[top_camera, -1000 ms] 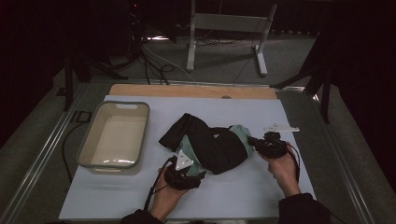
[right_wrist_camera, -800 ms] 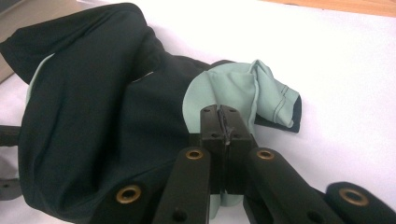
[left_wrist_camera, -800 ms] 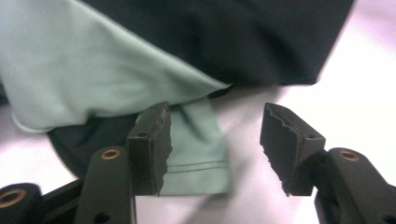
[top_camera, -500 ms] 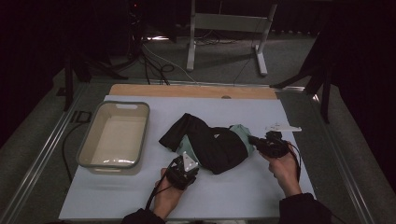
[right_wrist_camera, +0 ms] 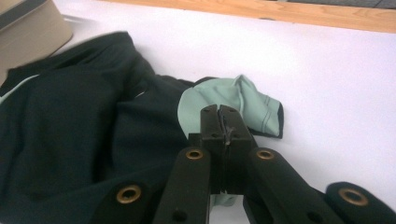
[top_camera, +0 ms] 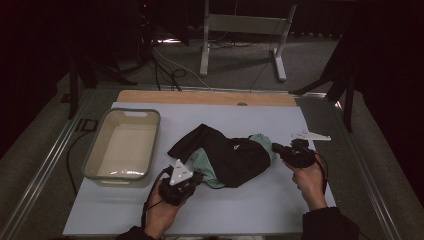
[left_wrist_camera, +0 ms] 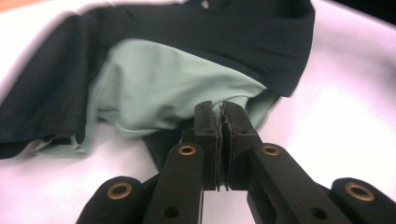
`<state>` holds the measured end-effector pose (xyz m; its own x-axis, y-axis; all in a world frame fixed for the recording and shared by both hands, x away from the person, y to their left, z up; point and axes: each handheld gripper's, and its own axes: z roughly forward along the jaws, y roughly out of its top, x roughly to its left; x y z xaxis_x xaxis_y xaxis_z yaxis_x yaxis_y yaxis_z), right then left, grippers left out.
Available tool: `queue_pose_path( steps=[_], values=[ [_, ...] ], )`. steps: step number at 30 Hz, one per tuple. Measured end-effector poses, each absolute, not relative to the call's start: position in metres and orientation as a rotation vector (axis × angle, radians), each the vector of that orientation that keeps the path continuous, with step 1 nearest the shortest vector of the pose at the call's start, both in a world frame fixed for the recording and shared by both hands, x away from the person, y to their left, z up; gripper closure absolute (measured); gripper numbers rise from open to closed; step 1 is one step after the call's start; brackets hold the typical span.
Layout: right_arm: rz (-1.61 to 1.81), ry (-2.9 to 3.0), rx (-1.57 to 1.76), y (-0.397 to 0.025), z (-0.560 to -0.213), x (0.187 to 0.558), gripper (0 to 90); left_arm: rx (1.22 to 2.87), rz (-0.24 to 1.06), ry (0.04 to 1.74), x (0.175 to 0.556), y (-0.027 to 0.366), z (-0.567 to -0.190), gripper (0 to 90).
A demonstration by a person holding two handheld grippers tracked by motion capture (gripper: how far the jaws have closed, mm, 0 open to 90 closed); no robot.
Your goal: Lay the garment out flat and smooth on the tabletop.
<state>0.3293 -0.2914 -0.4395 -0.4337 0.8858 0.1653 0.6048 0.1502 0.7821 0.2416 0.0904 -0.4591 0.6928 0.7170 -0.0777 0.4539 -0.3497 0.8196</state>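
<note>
The black and mint green garment (top_camera: pixel 225 157) lies long from left to right in the middle of the table (top_camera: pixel 260 210). The left gripper (left_wrist_camera: pixel 221 122) sits at its near left edge, the right gripper (right_wrist_camera: pixel 223 123) at its right end (both jaws pressed together, each maybe pinching a bit of cloth).

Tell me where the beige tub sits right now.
In the high view the beige tub sits on the left side of the white table, left of the black and mint garment and beyond the left gripper.

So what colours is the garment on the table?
The garment is black with a mint-green lining, clearest in the left gripper view.
</note>
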Motion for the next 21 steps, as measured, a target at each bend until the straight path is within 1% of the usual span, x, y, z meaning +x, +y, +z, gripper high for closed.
queue_pose_path(
  steps=[3,5,9,12,13,18,21],
  values=[
    [1.171,2.067,1.452,-0.296,-0.439,0.329,90.0,1.949,0.369,0.928,0.238,0.107,-0.45,86.8],
    [1.16,2.038,1.464,-0.299,-0.438,0.329,90.0,1.928,0.392,0.954,0.236,0.118,-0.446,86.8],
    [1.141,1.955,1.507,-0.306,-0.437,0.328,90.0,1.9,0.49,1.051,0.234,0.135,-0.443,86.9],
    [1.152,1.922,1.539,-0.311,-0.437,0.328,90.0,1.904,0.475,1.109,0.239,0.14,-0.449,85.9],
    [1.153,1.932,1.539,-0.311,-0.438,0.329,90.0,1.905,0.46,1.114,0.241,0.14,-0.452,84.1],
    [1.147,1.971,1.501,-0.303,-0.439,0.328,90.0,1.925,0.422,1.081,0.243,0.126,-0.46,66.3],
    [1.151,1.979,1.489,-0.299,-0.439,0.328,90.0,1.924,0.407,1.05,0.244,0.116,-0.458,59.5]
  ],
)
